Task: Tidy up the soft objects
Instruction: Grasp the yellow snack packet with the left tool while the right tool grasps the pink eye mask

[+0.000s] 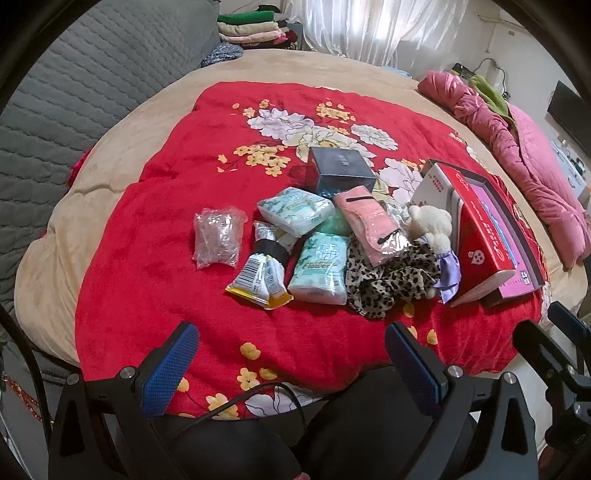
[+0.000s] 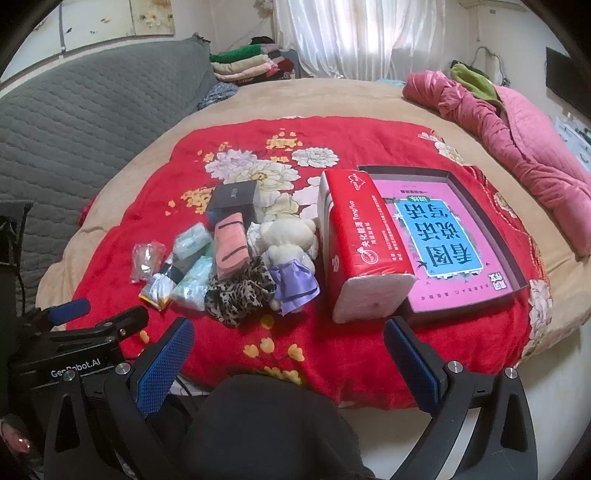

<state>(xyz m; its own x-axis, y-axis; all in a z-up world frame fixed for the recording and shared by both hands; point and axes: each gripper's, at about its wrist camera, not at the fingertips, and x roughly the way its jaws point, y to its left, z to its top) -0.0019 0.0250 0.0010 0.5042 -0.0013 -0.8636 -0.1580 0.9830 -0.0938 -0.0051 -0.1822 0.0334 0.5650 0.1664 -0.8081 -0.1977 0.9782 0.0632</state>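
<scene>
A pile of soft items lies on the red floral blanket (image 1: 147,206): two mint tissue packs (image 1: 318,271) (image 1: 295,210), a pink pouch (image 1: 369,225), a leopard-print cloth (image 1: 391,280), a cream teddy bear (image 1: 434,225) in a lilac dress, a yellow-edged sachet (image 1: 258,280) and a clear plastic bag (image 1: 218,236). A red tissue brick (image 2: 364,243) leans beside an open box lid holding a pink and blue booklet (image 2: 443,236). My left gripper (image 1: 291,354) is open, short of the pile. My right gripper (image 2: 288,350) is open too, near the blanket's front edge, holding nothing.
A dark box (image 1: 343,170) stands behind the pile. A grey quilted sofa back (image 1: 74,92) runs along the left. Folded clothes (image 1: 247,27) are stacked at the far end, and a pink quilt (image 1: 517,147) lies along the bed's right side. The left gripper's body (image 2: 74,347) shows in the right view.
</scene>
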